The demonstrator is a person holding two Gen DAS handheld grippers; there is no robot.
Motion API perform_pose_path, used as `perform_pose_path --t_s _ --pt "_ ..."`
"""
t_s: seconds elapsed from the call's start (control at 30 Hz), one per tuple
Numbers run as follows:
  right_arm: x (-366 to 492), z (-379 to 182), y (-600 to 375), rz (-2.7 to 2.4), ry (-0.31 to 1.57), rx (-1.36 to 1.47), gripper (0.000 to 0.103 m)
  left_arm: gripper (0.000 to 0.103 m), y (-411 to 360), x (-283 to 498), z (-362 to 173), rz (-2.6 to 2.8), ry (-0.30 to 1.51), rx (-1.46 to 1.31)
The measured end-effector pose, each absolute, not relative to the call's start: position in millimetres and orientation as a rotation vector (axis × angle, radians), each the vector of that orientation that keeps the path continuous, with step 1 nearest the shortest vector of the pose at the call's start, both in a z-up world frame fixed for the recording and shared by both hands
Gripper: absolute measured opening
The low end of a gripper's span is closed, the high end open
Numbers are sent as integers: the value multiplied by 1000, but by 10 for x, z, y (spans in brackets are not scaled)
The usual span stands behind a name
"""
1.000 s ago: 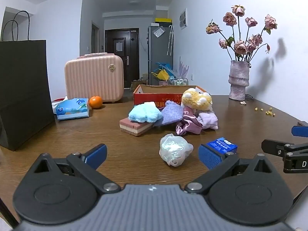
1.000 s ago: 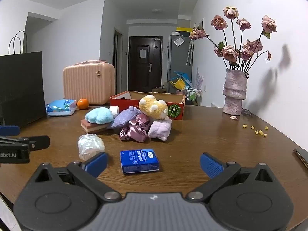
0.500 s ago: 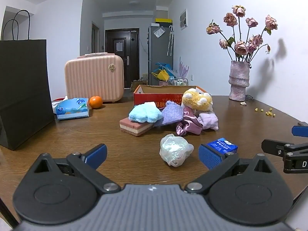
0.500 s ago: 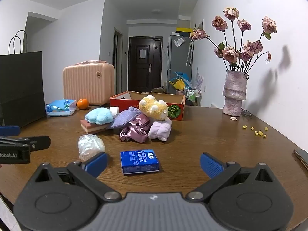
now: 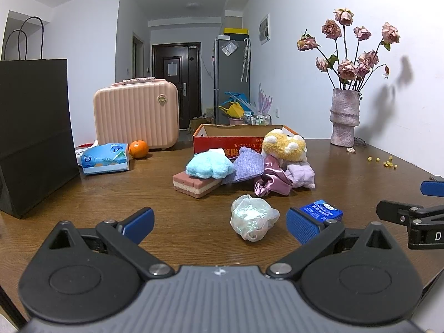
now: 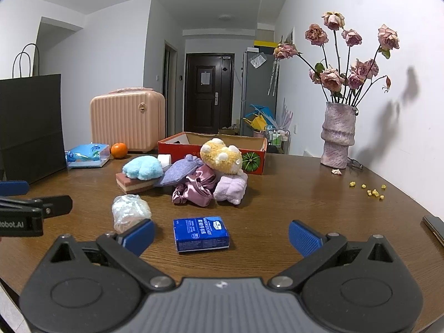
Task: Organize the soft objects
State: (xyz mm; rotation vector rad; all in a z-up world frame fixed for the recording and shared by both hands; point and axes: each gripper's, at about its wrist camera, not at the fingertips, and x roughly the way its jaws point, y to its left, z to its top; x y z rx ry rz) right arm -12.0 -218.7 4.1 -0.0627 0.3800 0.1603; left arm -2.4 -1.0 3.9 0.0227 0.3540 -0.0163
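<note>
A heap of soft things lies mid-table: a yellow plush [image 5: 283, 144] [image 6: 221, 156], a light blue fluffy piece [image 5: 209, 167] [image 6: 142, 168] on a pink layered sponge [image 5: 195, 184], a purple pouch [image 5: 246, 165], a satin scrunchie [image 6: 194, 188] and a lilac plush [image 6: 231, 187]. Behind them stands an open red box [image 5: 230, 138] [image 6: 254, 154]. A crumpled clear bag [image 5: 252, 220] [image 6: 129, 212] and a blue tissue packet [image 6: 200, 233] [image 5: 322, 210] lie nearer. My left gripper [image 5: 219, 223] is open just short of the bag. My right gripper [image 6: 220, 233] is open, with the packet lying between its fingers.
A black paper bag [image 5: 33, 133] stands at the left edge. A pink suitcase [image 5: 136, 113], an orange [image 5: 138, 149] and a tissue pack [image 5: 105, 161] sit at the back left. A vase of dried roses [image 5: 344, 116] stands back right, with yellow crumbs [image 6: 371, 191] and a phone [image 6: 434, 226] nearby.
</note>
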Motion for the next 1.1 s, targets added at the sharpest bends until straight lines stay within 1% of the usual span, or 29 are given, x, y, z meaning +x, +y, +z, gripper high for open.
perform_pose_path --t_s 1.1 --pt "-109 37 -2182 160 380 -65 103 103 -2 -16 57 -16 346 27"
